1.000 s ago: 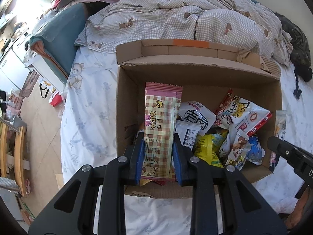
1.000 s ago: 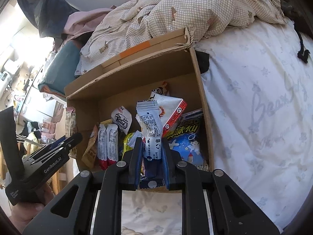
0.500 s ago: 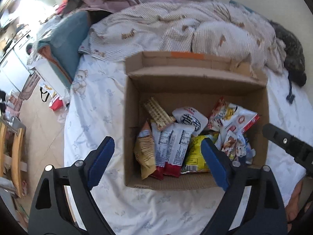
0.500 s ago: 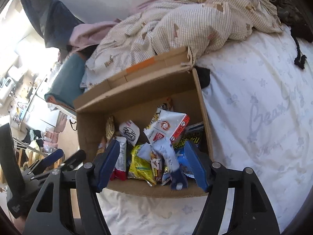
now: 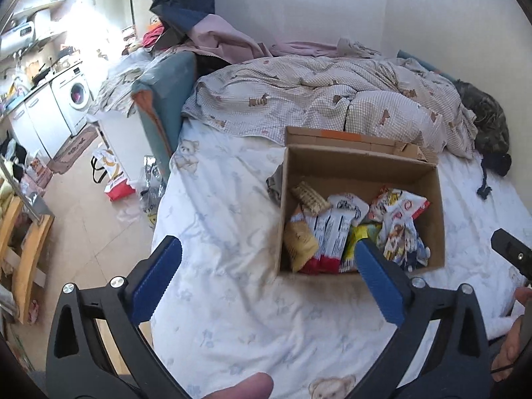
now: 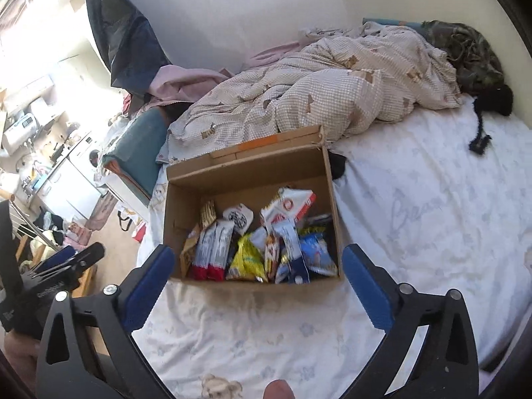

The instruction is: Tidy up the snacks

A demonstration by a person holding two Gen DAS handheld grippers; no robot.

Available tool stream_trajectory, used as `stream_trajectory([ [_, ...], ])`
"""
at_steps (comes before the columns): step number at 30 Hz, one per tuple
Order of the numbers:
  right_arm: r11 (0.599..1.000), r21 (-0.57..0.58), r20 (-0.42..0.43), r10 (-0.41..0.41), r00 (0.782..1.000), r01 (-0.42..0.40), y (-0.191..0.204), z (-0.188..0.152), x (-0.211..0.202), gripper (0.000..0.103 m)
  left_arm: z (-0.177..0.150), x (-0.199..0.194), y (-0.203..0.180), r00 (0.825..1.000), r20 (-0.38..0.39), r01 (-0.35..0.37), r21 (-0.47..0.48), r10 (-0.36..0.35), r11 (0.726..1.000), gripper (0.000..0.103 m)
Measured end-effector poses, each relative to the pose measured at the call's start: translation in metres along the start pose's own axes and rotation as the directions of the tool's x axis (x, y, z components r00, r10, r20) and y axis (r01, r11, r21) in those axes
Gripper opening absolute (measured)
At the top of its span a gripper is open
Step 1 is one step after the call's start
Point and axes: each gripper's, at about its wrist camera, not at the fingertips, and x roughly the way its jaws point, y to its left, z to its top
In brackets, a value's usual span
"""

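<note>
An open cardboard box (image 5: 362, 166) (image 6: 246, 173) stands on the bed with several snack packets in it. A checkered bar (image 5: 311, 196) leans at its left, beside two white-and-red packets (image 5: 327, 232) and a yellow packet (image 5: 355, 242). A blue-and-white packet (image 6: 289, 232) lies on the pile under a white-and-red bag (image 6: 292, 202). My left gripper (image 5: 266, 246) hangs above the sheet, near side and left of the box, jaws opening, nothing between them. My right gripper (image 6: 258, 252) hovers before the box's near wall, jaws opening too, and holds nothing.
A rumpled checked quilt (image 5: 332, 106) lies behind the box, a dark garment (image 6: 472, 53) at the far right. White sheet (image 6: 432, 216) spreads right of the box. The bed's left edge (image 5: 159, 219) drops to a floor with bags (image 5: 113, 179) and wooden furniture (image 5: 23, 242).
Both grippers let go of their packets, the checkered bar and the blue-and-white one, which now lie in the box. Both pulled back and up, jaws spread wide.
</note>
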Motion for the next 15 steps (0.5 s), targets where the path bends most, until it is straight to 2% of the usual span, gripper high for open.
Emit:
stream_trajectory([
  [8, 0.995, -0.071, 0.036, -0.074, 0.997, 0.077, 0.02, -0.043, -0.021, 0.103, -0.044, -0.029, 0.016, 1.0, 0.026, 0.014, 0.005, -0.014, 1.0, 0.102],
  [15, 0.985, -0.118, 0.069, -0.119, 0.99, 0.127, 0.036, -0.064, -0.019, 0.103, -0.061, -0.034, 0.015, 0.998, 0.058, 0.031, -0.017, -0.03, 0.999, 0.102],
])
